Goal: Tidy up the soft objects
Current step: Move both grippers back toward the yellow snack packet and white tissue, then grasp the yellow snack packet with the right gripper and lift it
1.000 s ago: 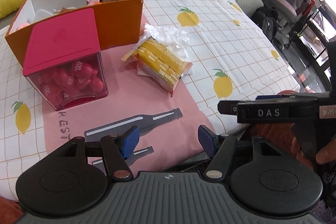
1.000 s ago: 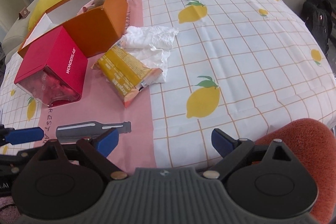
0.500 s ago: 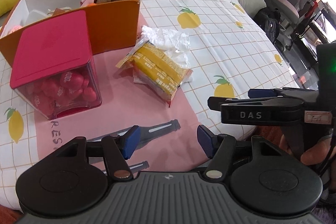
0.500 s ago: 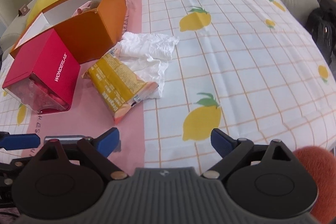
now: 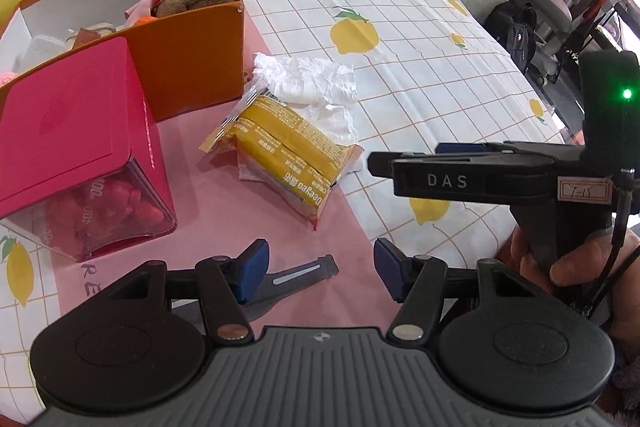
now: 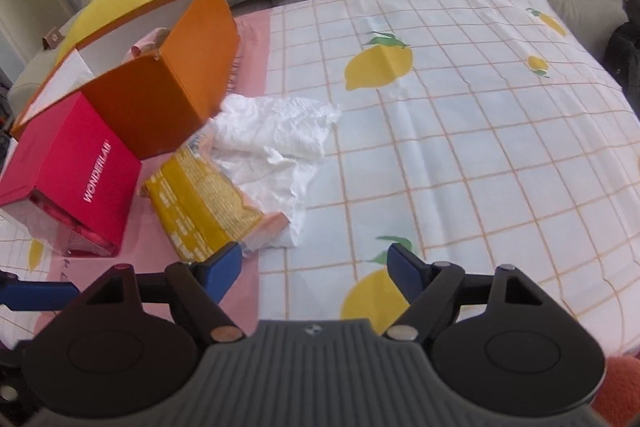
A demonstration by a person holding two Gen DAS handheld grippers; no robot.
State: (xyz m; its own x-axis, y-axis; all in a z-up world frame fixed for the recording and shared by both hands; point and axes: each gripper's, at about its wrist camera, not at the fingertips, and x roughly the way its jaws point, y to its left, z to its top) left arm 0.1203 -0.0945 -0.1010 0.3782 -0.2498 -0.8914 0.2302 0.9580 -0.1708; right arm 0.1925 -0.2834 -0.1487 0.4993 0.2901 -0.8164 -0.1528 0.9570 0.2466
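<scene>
Both claws hang empty: left gripper (image 5: 318, 269) released, right gripper (image 6: 316, 269) closing; yellow snack packet (image 6: 200, 203) at its eleven o'clock.

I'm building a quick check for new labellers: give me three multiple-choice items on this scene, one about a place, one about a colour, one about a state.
1. Where does the yellow snack pack lie?
A. Inside the orange box
B. On the crumpled white tissue
C. On the red lid

2. What colour is the lid of the clear container?
A. Red
B. Green
C. Black

3. What is between the left gripper's fingers?
A. The tissue
B. A plush toy
C. Nothing

Answers: 1 B, the pack overlaps the tissue beside the orange box. 2 A, the square top is plainly red. 3 C, only the pink cloth shows in the gap.
</scene>
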